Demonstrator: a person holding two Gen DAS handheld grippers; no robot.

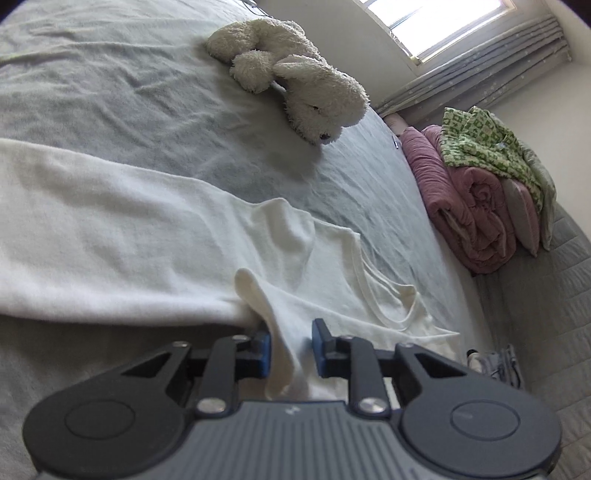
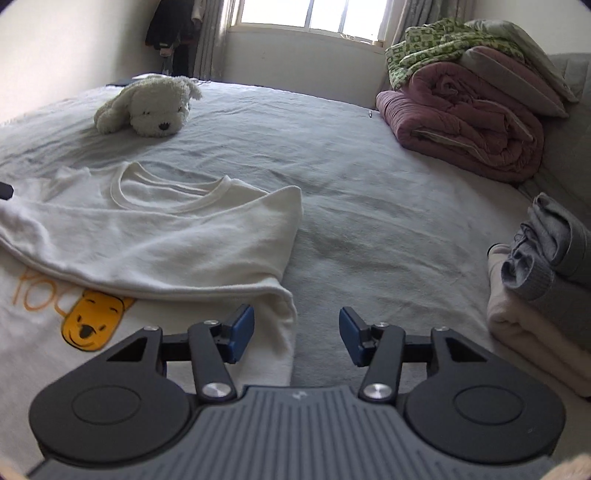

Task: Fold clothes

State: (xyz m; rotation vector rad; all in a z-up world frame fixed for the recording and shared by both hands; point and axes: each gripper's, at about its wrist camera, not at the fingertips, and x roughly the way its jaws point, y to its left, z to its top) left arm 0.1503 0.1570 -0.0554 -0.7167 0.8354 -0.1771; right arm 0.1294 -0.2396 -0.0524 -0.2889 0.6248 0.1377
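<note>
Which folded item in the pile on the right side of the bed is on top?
The grey ribbed sweater is on top. It lies on the cream folded garment, which rests directly on the bed. The pink quilt belongs to a separate stack farther back.

Home bedroom, bed, plush dog, window

Light source: daylight from the window, the only source seen.
Brightness: panes blown out to white in both views; the room is soft and rather dim away from the window.
Shadows: faint and diffuse; a soft one beside the plush dog on its side away from the window.
Glare: only at the window.
Blur: slight softness in the nearest foreground.
Distortion: strong fisheye bend; dark corners far from the window.
</note>
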